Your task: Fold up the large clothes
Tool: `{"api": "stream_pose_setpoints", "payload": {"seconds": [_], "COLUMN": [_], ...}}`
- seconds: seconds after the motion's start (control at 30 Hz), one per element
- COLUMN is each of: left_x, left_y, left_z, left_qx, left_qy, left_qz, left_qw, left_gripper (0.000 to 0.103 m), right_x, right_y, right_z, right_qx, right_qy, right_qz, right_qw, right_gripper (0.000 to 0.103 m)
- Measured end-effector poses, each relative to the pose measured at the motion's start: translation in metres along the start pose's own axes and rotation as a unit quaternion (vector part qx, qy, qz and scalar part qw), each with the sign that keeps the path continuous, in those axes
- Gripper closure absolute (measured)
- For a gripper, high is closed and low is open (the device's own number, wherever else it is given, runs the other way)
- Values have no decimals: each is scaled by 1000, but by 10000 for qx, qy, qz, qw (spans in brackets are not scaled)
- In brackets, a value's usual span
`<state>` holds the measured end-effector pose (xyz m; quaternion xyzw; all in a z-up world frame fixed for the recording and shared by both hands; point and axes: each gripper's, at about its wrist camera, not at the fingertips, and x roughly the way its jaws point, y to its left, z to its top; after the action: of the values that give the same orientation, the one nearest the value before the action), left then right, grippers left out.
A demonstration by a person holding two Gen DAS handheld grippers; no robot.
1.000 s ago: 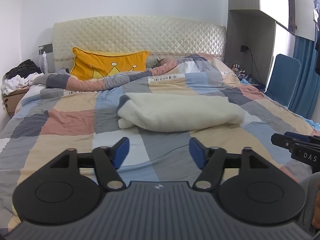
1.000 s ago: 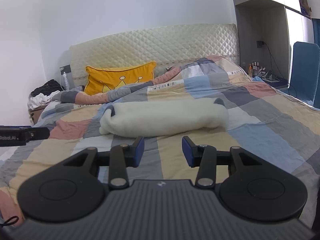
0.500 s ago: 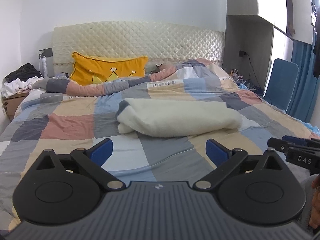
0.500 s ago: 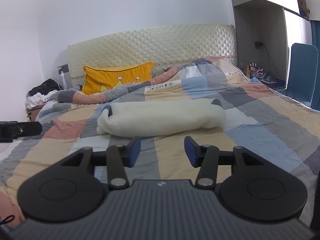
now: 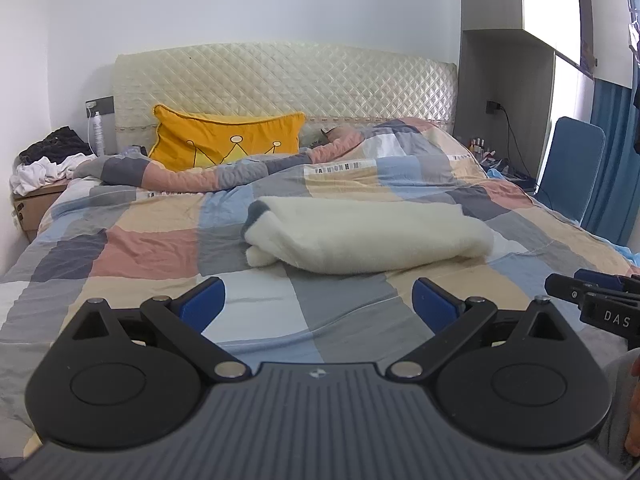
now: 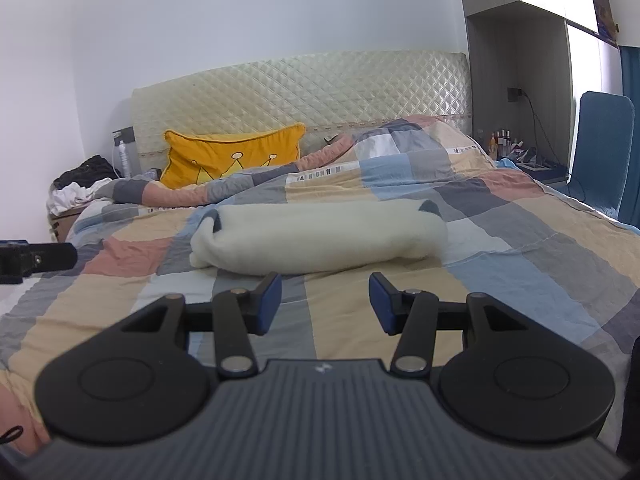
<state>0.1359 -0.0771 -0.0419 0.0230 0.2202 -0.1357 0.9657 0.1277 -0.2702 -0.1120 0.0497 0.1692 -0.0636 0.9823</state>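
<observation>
A cream fleece garment [image 5: 368, 238] lies folded into a long bundle across the middle of the bed, also seen in the right wrist view [image 6: 316, 238]. My left gripper [image 5: 318, 306] hovers short of it over the checked quilt [image 5: 140, 248], jaws spread wide and empty. My right gripper [image 6: 325, 302] also hangs in front of the bundle, jaws partly apart with nothing between them. Neither gripper touches the garment. The right gripper's tip [image 5: 592, 300] shows at the right edge of the left wrist view. At the left edge of the right wrist view is the left gripper's tip [image 6: 36, 258].
A yellow crown cushion [image 5: 226, 142] leans on the quilted headboard [image 5: 280, 76]. A heap of clothes [image 5: 48, 160] sits on a box at the left. A blue chair [image 5: 572, 168] and a cluttered bedside shelf [image 6: 516, 148] stand at the right.
The left gripper's jaws have opened much wider. The right gripper's jaws have opened slightly. Both hands stay about where they were and the bundle has not moved.
</observation>
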Motion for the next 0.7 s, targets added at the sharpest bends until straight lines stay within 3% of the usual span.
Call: {"api": "stream_pose_setpoints", "payload": {"seconds": [0.7], "left_x": [2], "left_y": [-4], "left_z": [0], "left_qx": [62], "left_qy": [47], "left_qz": [51], "left_qw": [10000], "left_gripper": [1], "right_x": [0], "right_y": [-3], "right_z": [0], "right_qx": [19], "right_qy": [1], "right_qz": [-44], "right_qw": [10000], "right_gripper": [52]}}
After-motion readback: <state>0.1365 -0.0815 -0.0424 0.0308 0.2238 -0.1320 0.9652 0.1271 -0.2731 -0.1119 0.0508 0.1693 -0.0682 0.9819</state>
